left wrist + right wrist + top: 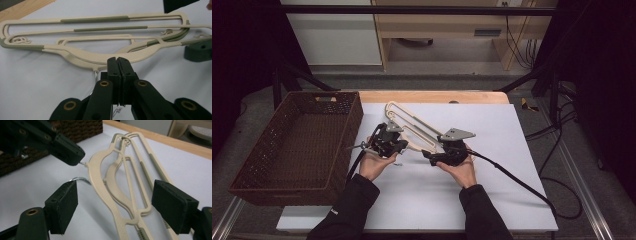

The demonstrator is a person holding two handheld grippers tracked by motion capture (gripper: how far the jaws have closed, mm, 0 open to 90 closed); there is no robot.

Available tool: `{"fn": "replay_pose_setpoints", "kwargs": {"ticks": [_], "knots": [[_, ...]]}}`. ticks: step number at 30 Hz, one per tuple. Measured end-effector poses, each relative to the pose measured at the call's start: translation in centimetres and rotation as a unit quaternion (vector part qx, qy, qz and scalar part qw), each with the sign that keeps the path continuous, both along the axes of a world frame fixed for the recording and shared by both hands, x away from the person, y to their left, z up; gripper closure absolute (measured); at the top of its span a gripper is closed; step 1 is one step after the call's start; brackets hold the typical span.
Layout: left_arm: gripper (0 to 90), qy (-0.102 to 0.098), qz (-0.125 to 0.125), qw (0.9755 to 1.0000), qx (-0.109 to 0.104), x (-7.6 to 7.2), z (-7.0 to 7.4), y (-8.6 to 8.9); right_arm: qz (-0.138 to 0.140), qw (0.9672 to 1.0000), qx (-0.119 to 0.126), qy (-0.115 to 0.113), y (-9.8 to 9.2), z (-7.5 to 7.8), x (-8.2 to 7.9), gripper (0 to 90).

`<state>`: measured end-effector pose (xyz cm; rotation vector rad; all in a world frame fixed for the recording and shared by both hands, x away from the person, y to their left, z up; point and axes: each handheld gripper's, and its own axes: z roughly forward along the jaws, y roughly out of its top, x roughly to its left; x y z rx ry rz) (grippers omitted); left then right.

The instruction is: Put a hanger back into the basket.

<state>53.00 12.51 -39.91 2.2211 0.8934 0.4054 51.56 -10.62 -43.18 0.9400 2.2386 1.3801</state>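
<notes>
Two cream plastic hangers (411, 124) with grey-green grip strips lie stacked on the white table top (497, 195), one a little askew over the other. My left gripper (398, 146) is shut on the thin metal hook stem (82, 163) of the upper hanger (82, 56), right where it enters the plastic neck. A second metal hook (80, 179) curves out beneath it. My right gripper (117, 206) stands open, low over the table, with the hangers' shoulders (112, 195) between its wide-apart pads (66, 205), not touched by them.
A dark woven basket (343, 150) with handle slots stands at the left, partly over the table's edge. A wooden strip (432, 96) borders the table's far side. Cables (517, 180) trail from the right gripper across the table and onto the floor.
</notes>
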Motion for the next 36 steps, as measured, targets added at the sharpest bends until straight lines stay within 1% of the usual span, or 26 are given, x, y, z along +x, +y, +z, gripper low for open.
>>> {"fn": "replay_pose_setpoints", "kwargs": {"ticks": [1,3,4,5,7,8,9,10,11,12,13,14,15,16,17,20,21,24,25,30,31,32,33,34,35,36], "knots": [[88.7,-0.002,-0.001,1.0000,0.001,0.0,0.1,-0.1,0.003,1.0000,-0.007,0.001,0.3,-0.1,0.0,22.1],[88.7,0.000,-0.001,1.0000,0.001,-0.1,0.1,-0.2,0.007,0.9999,-0.008,0.006,0.7,-0.5,0.2,24.5],[88.7,0.002,-0.002,1.0000,0.003,-0.1,0.2,-0.3,0.004,0.9999,-0.011,0.010,0.8,-0.6,0.3,25.6],[88.7,0.002,-0.003,1.0000,0.005,-0.1,0.3,-0.3,0.005,0.9998,-0.018,0.011,0.9,-0.8,0.4,26.6],[88.6,0.003,-0.002,1.0000,0.004,-0.1,0.4,-0.4,0.011,0.9991,-0.033,0.023,1.4,-1.3,0.6,28.5],[88.6,0.002,-0.003,1.0000,0.007,-0.1,0.5,-0.4,0.011,0.9991,-0.033,0.023,1.4,-1.3,0.6,28.5],[88.6,0.002,-0.002,1.0000,0.005,-0.1,0.5,-0.5,0.014,0.9990,-0.037,0.023,1.6,-1.4,0.6,29.5],[88.6,0.005,-0.003,1.0000,0.005,-0.1,0.5,-0.7,0.020,0.9984,-0.046,0.024,1.8,-1.5,0.7,32.6],[88.7,0.005,-0.003,1.0000,0.005,-0.1,0.5,-0.7,0.020,0.9984,-0.046,0.024,1.8,-1.5,0.7,32.6],[88.7,0.005,-0.004,1.0000,0.006,-0.2,0.6,-0.8,0.020,0.9983,-0.052,0.018,2.2,-1.7,0.8,36.1],[88.6,0.005,-0.004,1.0000,0.006,-0.2,0.6,-0.8,0.020,0.9983,-0.052,0.018,2.2,-1.7,0.8,36.1],[88.6,0.004,-0.003,1.0000,0.005,-0.2,0.6,-0.9,0.022,0.9980,-0.056,0.019,2.2,-1.9,0.9,40.8],[88.6,0.004,-0.004,1.0000,0.006,-0.2,0.6,-0.9,0.017,0.9980,-0.058,0.019,2.2,-2.0,0.9,43.1],[88.6,0.004,-0.004,1.0000,0.006,-0.2,0.6,-0.9,0.017,0.9980,-0.058,0.019,2.2,-2.0,0.9,43.1],[88.6,0.005,-0.005,1.0000,0.006,-0.2,0.6,-0.9,0.019,0.9977,-0.063,0.016,2.2,-2.1,1.0,46.0],[88.6,0.007,-0.005,0.9999,0.006,-0.3,0.5,-1.0,0.026,0.9969,-0.074,0.004,2.2,-2.2,0.9,59.9],[88.6,0.007,-0.004,1.0000,0.005,-0.3,0.6,-1.0,0.039,0.9964,-0.075,-0.004,2.2,-2.2,0.9,65.1],[88.4,0.007,-0.003,1.0000,0.005,-0.3,0.6,-1.0,0.047,0.9957,-0.079,-0.010,2.2,-2.2,0.8,67.7],[88.4,0.006,-0.003,1.0000,0.006,-0.3,0.5,-1.0,0.051,0.9950,-0.085,-0.018,2.2,-2.3,0.8,68.6],[88.1,0.007,-0.006,0.9999,0.003,-0.4,0.7,-1.0,0.054,0.9938,-0.093,-0.028,2.2,-2.3,0.7,69.8],[87.9,0.005,-0.007,1.0000,0.001,-0.4,0.7,-1.0,0.057,0.9933,-0.095,-0.032,2.2,-2.3,0.7,70.2],[83.6,-0.001,-0.007,0.9998,-0.019,-0.6,1.1,-0.7,0.056,0.9927,-0.101,-0.035,2.2,-2.2,0.5,70.9],[80.3,-0.001,-0.007,0.9998,-0.019,-0.6,1.1,-0.7,0.058,0.9918,-0.106,-0.040,2.1,-2.2,0.6,71.1],[80.3,-0.011,-0.008,0.9995,-0.029,-0.7,1.4,-0.5,0.058,0.9918,-0.106,-0.040,2.1,-2.2,0.6,71.1],[77.1,-0.024,-0.006,0.9988,-0.043,-0.9,1.9,-0.2,0.058,0.9917,-0.108,-0.038,2.0,-2.1,0.5,71.2],[71.0,-0.031,-0.004,0.9980,-0.055,-1.0,2.2,0.0,0.057,0.9914,-0.111,-0.039,2.0,-2.1,0.5,71.4]]}}
